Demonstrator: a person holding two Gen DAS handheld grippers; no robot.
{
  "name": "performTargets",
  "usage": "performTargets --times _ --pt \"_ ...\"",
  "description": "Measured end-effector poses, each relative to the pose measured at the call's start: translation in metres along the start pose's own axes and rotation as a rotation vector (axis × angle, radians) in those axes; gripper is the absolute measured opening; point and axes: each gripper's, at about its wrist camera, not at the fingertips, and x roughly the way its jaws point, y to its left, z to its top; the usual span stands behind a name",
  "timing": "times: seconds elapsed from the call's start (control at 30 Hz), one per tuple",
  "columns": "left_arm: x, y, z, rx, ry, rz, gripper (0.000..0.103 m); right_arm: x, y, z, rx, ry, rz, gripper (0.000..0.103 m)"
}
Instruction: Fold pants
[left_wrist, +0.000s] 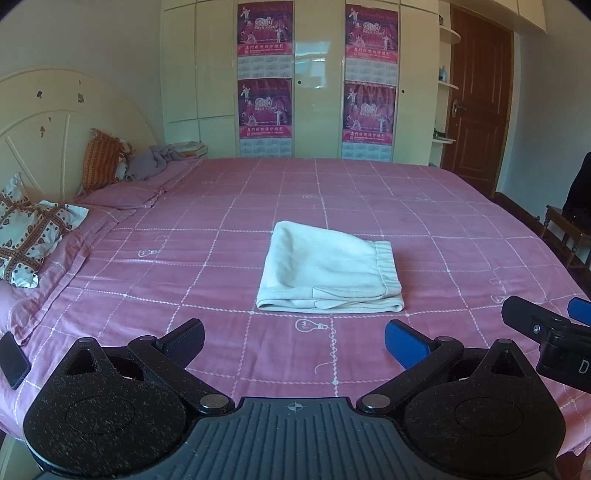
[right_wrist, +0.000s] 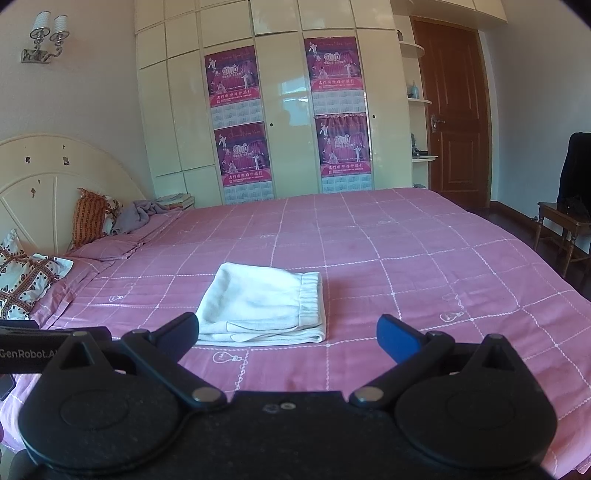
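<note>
While the folded pants (left_wrist: 328, 275) lie mid-bed (left_wrist: 461, 221) toward its near edge, I hold my left hand-held gripper (left_wrist: 295, 341) and right hand-held gripper (right_wrist: 288, 334) spread wide, empty.

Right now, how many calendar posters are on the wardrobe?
4: two stacked on the left door, upper and lower; two on the right door, upper and lower.

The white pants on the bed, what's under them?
The folded white pants lie on the pink checked bedsheet, which shows all around them. The patch of sheet right beneath is covered, and so are the pants' inner layers.
</note>
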Motion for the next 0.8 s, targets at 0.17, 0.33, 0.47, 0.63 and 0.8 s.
performTargets --times 0.17,0.33,0.47,0.63,0.8 --pt "0.0010 -0.0015 0.0005 0.005 0.003 -0.006 0.103 0.0004 -0.0007 -0.0003 -0.001 0.000 0.003 0.103" --pt "0.0017 -0.0039 0.0014 0.007 0.006 -0.011 0.103 0.0004 0.0000 -0.0005 -0.001 0.000 0.003 0.103" --pt "0.0023 -0.0064 0.0018 0.014 0.005 -0.013 0.103 0.0006 0.0005 -0.0003 -0.005 0.001 -0.003 0.103" --pt "0.0045 -0.0084 0.0028 0.014 0.010 -0.017 0.103 0.0016 -0.0017 -0.0006 0.000 0.003 -0.011 0.103" --pt "0.0082 -0.0103 0.0031 0.018 0.016 -0.023 0.103 0.0031 -0.0023 -0.0015 0.002 0.008 -0.012 0.103"
